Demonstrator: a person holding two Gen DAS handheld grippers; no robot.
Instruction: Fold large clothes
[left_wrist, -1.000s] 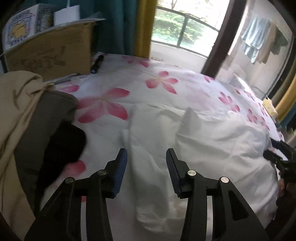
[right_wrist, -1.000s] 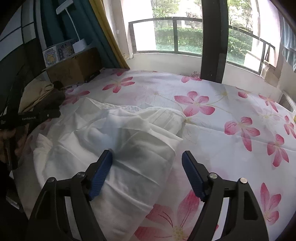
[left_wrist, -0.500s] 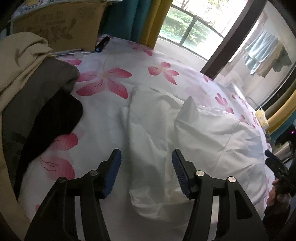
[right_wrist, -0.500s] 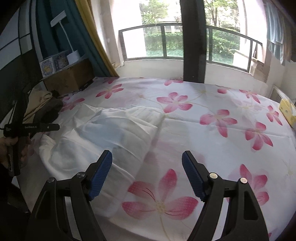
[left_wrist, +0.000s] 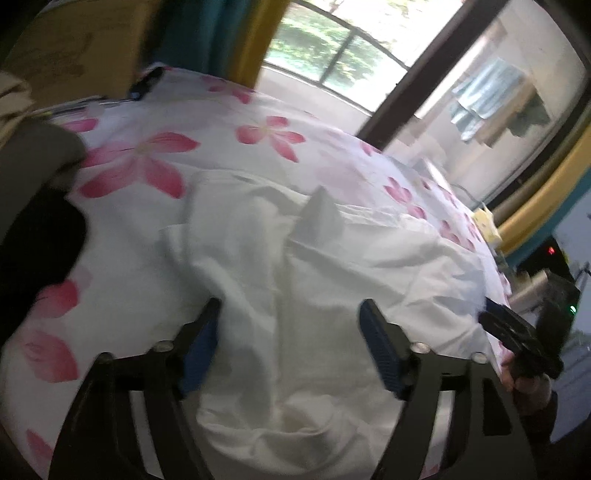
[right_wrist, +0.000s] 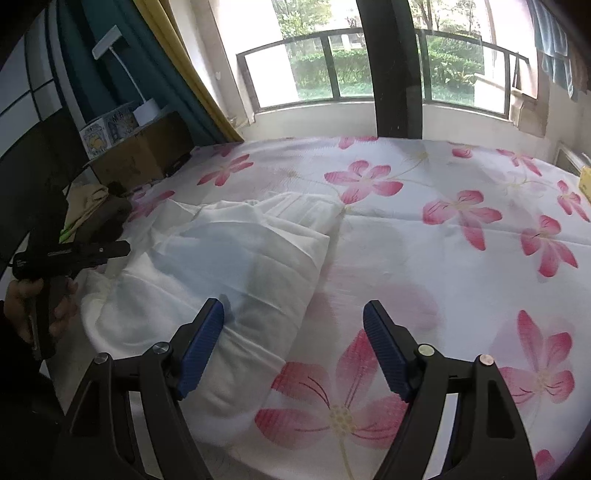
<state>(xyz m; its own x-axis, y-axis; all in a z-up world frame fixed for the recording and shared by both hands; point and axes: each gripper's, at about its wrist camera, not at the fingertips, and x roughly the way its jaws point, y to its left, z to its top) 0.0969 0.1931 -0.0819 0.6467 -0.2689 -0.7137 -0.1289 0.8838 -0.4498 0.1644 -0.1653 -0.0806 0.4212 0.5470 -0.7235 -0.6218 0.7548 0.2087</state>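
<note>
A large white garment (left_wrist: 303, 280) lies crumpled and partly folded on a bed with a white, pink-flowered sheet (left_wrist: 147, 162). My left gripper (left_wrist: 291, 332) hovers over the garment's near part, its jaws opening wide, with nothing pinched between the blue pads. In the right wrist view the same garment (right_wrist: 236, 258) lies at the left of the bed (right_wrist: 443, 236). My right gripper (right_wrist: 293, 332) stands open above the garment's right edge and the sheet, holding nothing. Each view catches the other gripper held in a hand, at the picture's edge.
A pile of beige, grey and black clothes (left_wrist: 33, 206) lies at the left of the bed. A cardboard box (right_wrist: 144, 151) with smaller boxes on it stands by the teal and yellow curtains. A yellow object (left_wrist: 485, 225) rests at the bed's far edge. Windows lie beyond.
My left gripper's jaws have spread much wider and its view has tilted and swung over the garment. My right gripper has shifted right, off the garment's middle toward its edge, jaws unchanged.
</note>
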